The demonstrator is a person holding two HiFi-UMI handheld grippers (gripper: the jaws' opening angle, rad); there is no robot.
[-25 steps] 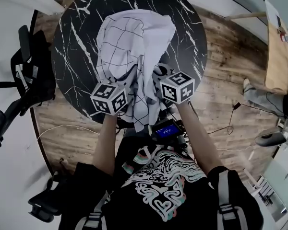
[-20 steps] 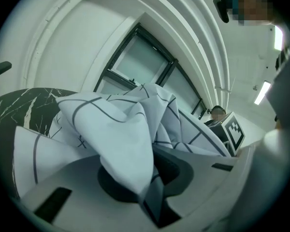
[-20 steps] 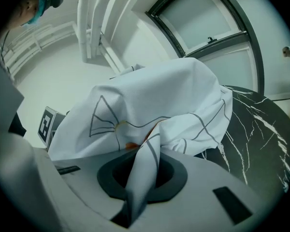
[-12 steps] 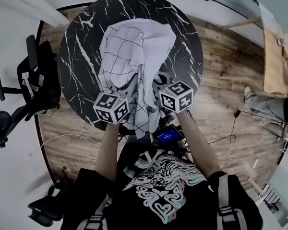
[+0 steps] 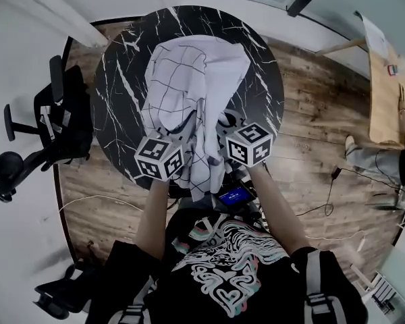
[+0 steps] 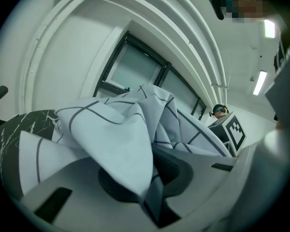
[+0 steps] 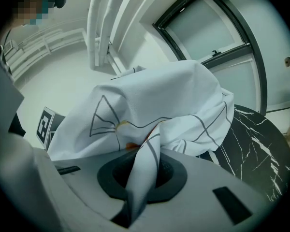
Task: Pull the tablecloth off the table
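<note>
Left gripper: my left gripper (image 6: 153,204) is clamped nearly shut on a fold of the tablecloth (image 5: 189,90).
Right gripper: my right gripper (image 7: 134,197) is pinched tight on another fold.
Cloth position: bunched in a heap, with the near end lifted in both grips and the far end lying on the round black marbled table (image 5: 118,79).
Risk: I think these thin pinches could slip under a sharp tug, and uneven pulls would twist the cloth.
Cloth look: white with dark grid lines, crumpled and limp.

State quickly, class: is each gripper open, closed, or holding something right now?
Left gripper: jaws closed on a fold of the tablecloth.
Right gripper: jaws closed on another fold of the tablecloth.
</note>
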